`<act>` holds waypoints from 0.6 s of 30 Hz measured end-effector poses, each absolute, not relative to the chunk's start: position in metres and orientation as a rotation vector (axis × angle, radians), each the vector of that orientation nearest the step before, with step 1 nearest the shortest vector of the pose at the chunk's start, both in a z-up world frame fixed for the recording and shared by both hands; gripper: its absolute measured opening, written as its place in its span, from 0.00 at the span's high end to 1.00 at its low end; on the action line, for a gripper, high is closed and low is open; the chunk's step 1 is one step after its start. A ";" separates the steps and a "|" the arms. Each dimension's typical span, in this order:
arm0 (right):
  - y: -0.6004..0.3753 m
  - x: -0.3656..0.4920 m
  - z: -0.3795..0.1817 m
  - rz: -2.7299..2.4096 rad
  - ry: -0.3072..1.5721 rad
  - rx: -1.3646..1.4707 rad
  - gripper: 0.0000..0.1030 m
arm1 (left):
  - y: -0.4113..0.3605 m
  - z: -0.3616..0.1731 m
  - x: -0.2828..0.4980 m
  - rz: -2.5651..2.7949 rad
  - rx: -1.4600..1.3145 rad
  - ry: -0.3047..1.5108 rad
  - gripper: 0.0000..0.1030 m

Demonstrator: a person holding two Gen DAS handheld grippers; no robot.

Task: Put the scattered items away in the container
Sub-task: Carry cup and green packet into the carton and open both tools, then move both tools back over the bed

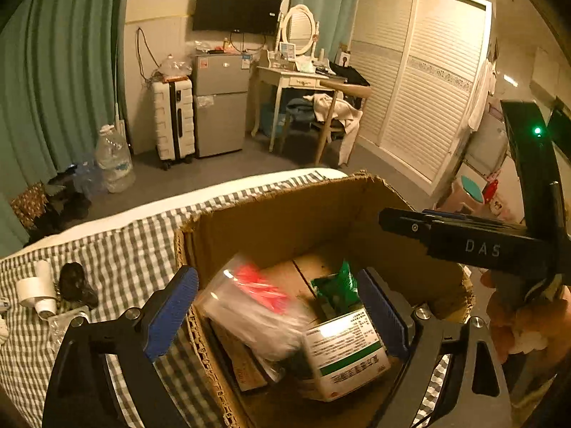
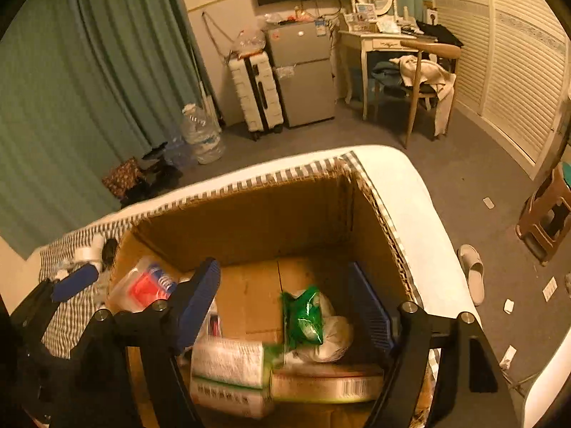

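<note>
An open cardboard box stands on the grey checked bedsheet. My left gripper hangs open over it. Below its jaws a clear bag with red pieces lies in the box, untouched by the pads, beside a green packet and a white carton with a green stripe. My right gripper is open over the same box, above the green packet, a white bag and flat cartons. White rolls and a dark object lie on the sheet left of the box.
The bed edge drops to grey floor with a slipper, paper scraps and a brown stool. Beyond stand a water bottle, suitcase, small fridge, dressing table with chair and a louvred wardrobe.
</note>
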State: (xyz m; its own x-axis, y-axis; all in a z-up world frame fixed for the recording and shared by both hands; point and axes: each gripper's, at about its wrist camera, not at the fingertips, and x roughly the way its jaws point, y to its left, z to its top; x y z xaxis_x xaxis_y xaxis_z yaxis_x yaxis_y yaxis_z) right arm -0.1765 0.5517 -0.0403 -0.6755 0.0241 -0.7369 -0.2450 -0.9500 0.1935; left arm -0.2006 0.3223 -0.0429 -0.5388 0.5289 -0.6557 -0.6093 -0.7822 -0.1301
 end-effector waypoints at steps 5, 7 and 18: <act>0.537 -0.165 -0.020 2.752 0.411 -1.131 0.28 | 0.291 -0.010 -0.196 2.363 -0.874 0.147 0.09; 0.523 -0.156 -0.005 2.782 0.378 -1.102 0.28 | 0.272 0.009 -0.197 2.405 -0.847 0.141 0.07; 0.384 -0.110 0.084 3.002 0.191 -0.974 0.27 | 0.102 0.111 -0.170 2.676 -0.739 0.057 0.00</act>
State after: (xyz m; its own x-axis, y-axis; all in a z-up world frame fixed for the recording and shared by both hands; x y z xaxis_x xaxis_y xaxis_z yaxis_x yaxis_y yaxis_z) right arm -0.1096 0.3843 0.0839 -0.8100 -0.0568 -0.5836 -0.0176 -0.9925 0.1211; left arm -0.1705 0.1018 0.1107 -0.7974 0.3330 -0.5032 -0.3542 -0.9335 -0.0564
